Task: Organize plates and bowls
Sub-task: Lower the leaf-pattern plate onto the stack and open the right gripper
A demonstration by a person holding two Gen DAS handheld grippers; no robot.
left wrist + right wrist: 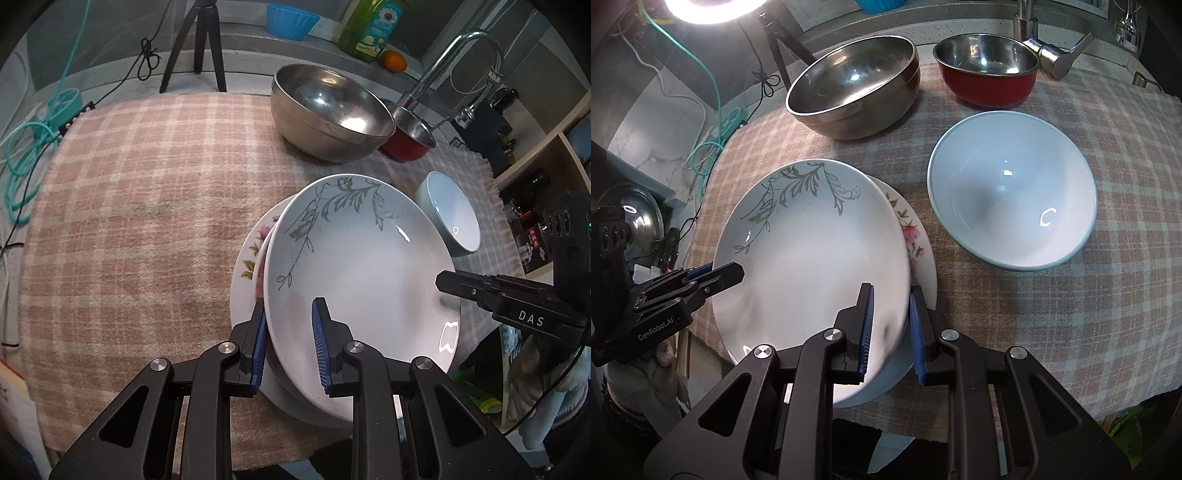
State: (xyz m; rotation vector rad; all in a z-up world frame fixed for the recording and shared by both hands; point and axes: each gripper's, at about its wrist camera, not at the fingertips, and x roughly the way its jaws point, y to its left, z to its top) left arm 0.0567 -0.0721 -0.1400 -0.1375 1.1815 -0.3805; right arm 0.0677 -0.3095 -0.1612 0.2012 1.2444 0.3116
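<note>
Right wrist view: "GenRobot.AI" marks left claw (713, 275); both claws grip the leaf-patterned plate (812, 258).

- Leaf plate (812, 258) on top of flower plate (916, 236), near bench (1052, 314) edge.
- Pale bowl (1012, 192) just right of plates.
- Steel bowl (853, 85) behind plates; red bowl (988, 74) behind pale bowl.

2 plates (812, 258), 3 bowls (1012, 192)
</note>
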